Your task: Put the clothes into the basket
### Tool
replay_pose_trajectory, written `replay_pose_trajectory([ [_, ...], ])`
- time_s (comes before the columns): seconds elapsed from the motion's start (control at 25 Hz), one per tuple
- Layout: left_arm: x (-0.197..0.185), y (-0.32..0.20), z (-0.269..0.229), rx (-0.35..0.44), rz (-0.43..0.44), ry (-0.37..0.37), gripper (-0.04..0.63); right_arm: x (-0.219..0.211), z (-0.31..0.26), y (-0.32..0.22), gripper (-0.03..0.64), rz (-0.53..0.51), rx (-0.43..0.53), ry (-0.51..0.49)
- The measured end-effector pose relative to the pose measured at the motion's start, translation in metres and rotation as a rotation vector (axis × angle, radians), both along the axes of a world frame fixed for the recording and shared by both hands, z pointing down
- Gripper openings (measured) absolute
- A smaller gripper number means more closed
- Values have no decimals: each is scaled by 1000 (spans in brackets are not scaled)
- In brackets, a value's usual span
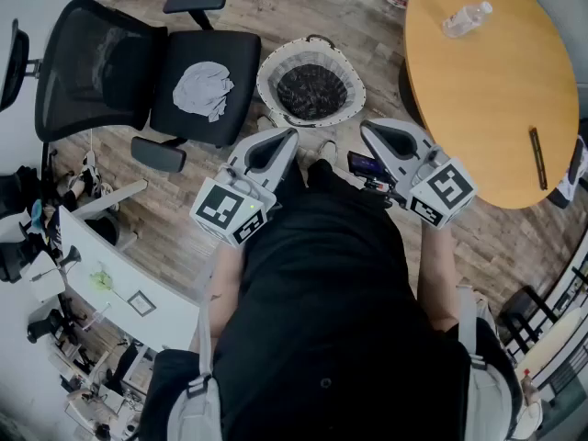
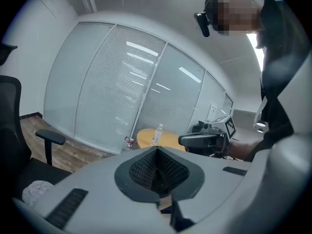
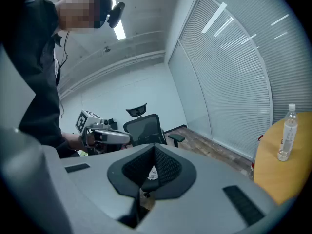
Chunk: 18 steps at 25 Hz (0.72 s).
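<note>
This is an office. A black swivel chair [image 1: 184, 76] with armrests stands on a wood floor [image 1: 303, 7]. Beside it is a big round wooden surface [image 1: 496, 99] with a water bottle [image 1: 466, 18] on it. A long white desk [image 1: 119, 265] stands nearby. The walls are tall glass with blinds [image 2: 112, 91].

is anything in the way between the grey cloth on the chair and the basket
Nothing visible. The grey cloth lies on the office chair's seat, and the basket stands on the floor right beside that seat. Only bare seat lies between them.
</note>
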State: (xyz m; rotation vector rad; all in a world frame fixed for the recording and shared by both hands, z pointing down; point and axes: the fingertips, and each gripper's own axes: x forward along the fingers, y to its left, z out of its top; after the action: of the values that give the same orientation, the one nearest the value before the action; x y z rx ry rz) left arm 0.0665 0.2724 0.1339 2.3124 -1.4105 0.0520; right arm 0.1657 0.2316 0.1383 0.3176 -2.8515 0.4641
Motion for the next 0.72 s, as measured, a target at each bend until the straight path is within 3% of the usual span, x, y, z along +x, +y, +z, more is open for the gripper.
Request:
replay_pose_trajectory([
  [0.52, -10, 3, 11, -29, -17, 10, 11, -10, 5, 0, 17, -2, -31, -3],
  [0.72, -26, 5, 27, -81, -64, 2, 11, -22, 8, 2, 17, -23, -48, 11],
])
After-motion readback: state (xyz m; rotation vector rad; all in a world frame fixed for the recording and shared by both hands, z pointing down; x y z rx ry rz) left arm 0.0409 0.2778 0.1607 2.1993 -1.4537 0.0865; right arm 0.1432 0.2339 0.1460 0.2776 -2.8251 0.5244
